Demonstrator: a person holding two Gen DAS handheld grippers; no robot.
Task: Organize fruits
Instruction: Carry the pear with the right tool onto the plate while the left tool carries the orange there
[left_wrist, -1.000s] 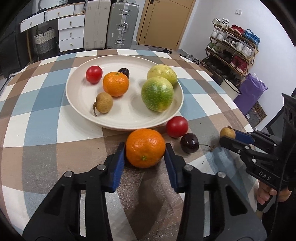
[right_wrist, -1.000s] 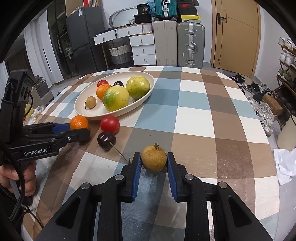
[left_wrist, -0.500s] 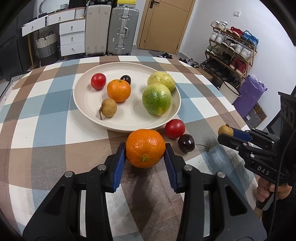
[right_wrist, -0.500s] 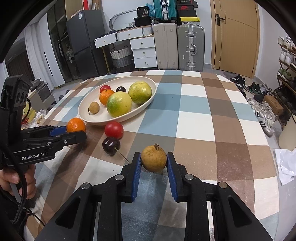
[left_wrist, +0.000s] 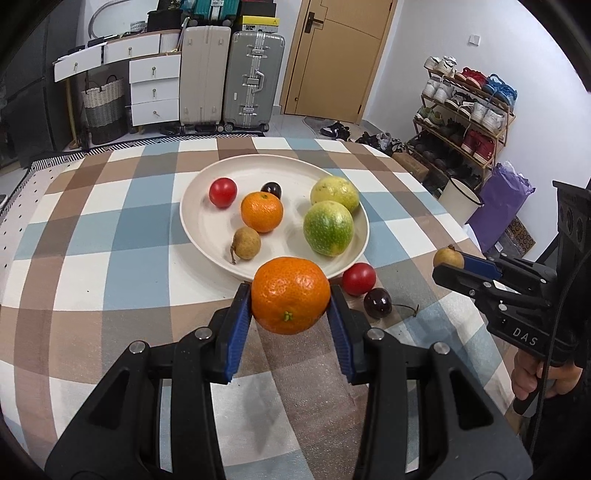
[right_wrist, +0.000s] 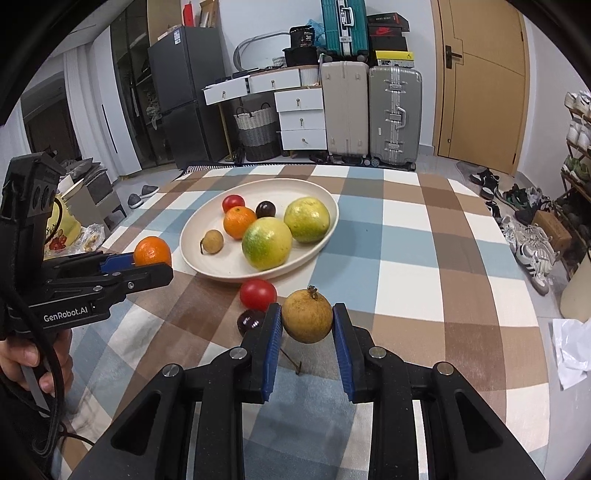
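both grippers had risen since a second earlier. left gripper (left_wrist: 291, 314) was clamped on the mandarin (left_wrist: 290, 295), which had been resting on the checked tablecloth (left_wrist: 122, 258) and now hung clear of it, just near of the plate (left_wrist: 199, 229). right gripper (right_wrist: 307, 332) pinched the longan (right_wrist: 307, 316), also lifted off the cloth. both fruits were airborne and secure, so the pick-up looked finished and the carry to the plate was probably next. a loose tomato (right_wrist: 258, 294) and a dark cherry (right_wrist: 250, 321) lay on the cloth near the plate's near rim, not yet gathered. inside the plate sat a tomato, a cherry, a mandarin, a longan and two green-yellow citrus (left_wrist: 328, 228), leaving bare room on its left side.
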